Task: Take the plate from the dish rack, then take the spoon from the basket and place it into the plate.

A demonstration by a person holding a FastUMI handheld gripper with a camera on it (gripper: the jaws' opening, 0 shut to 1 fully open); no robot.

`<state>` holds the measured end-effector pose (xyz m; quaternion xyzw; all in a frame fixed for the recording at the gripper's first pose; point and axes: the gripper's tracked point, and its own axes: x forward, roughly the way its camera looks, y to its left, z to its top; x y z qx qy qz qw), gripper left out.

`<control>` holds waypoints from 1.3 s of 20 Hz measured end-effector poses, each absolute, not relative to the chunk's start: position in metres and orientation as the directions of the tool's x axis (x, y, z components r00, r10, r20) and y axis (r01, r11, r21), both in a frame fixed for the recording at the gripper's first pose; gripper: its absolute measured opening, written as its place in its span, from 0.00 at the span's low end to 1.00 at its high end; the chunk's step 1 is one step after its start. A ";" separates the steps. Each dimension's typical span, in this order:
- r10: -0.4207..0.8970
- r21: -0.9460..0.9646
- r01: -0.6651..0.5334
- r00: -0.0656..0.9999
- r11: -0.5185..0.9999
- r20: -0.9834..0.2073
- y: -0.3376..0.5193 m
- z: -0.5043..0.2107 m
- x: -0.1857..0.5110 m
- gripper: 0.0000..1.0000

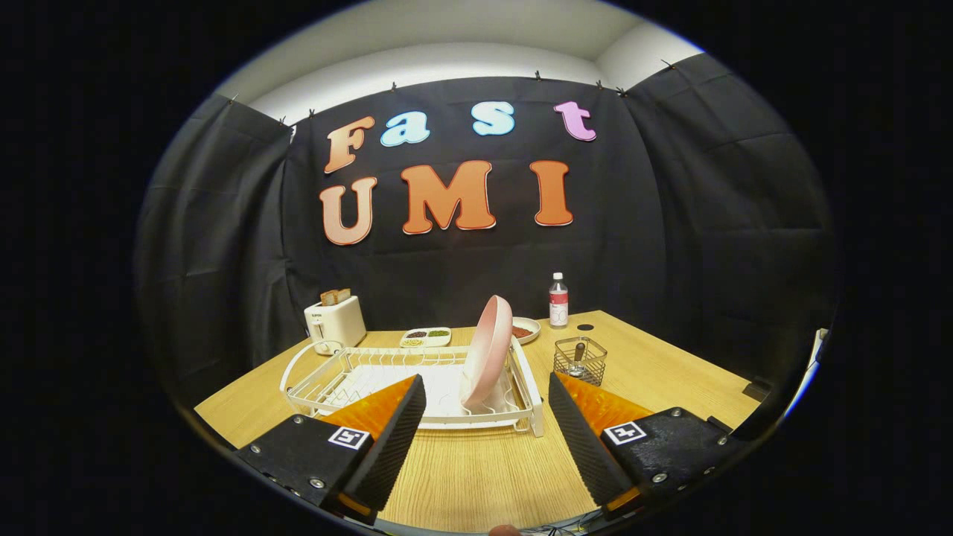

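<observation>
The claw [488,387] is seen with its two black ribbed fingers [398,432] spread wide apart, orange-backed and empty, held above the light wooden bench [476,476] without touching anything. Just ahead of the fingers, and lined up with the gap between them, a white wire dish rack on a white tray [417,383] is set on the bench. A pink round plate [485,350] is stood on edge in the slots at the right end of that rack, leaning slightly to the right (its rim rises well above the rack's rail). Beyond the tip of the right finger, and just to the right of the rack, a small square wire basket [580,359] is placed, apart from the rack; a spoon with a dark handle [578,359] is stood in it, bowl down as far as can be told.

Further back, a cream toaster with two slices of bread in its slots [335,321] is seen beyond the rack's left end. A shallow white divided dish with dark fillings [425,337] lies behind the rack, and a small white dish holding something red [526,330] is partly hidden behind the plate. A clear plastic bottle with a white cap and red label [558,300] is stood upright near the bench's far edge, behind the basket, against the black cloth wall.
</observation>
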<state>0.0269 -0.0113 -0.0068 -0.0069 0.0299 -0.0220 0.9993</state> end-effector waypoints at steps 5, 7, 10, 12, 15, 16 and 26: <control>-0.049 -0.047 0.045 0.995 0.998 -0.086 0.001 -0.002 0.057 0.99; -0.074 -0.071 0.067 0.993 0.995 -0.097 0.000 0.000 0.070 0.98; -0.101 -0.108 0.089 0.988 0.990 -0.113 0.001 0.001 0.094 0.98; -0.125 -0.127 0.109 0.983 0.986 -0.132 -0.002 -0.001 0.111 0.99; -0.182 -0.162 0.156 0.971 0.974 -0.157 -0.013 -0.003 0.140 0.99; -0.204 -0.173 0.174 0.964 0.969 -0.171 -0.019 -0.007 0.151 0.99; -0.356 -0.320 0.269 0.899 0.909 -0.255 -0.048 -0.035 0.216 0.68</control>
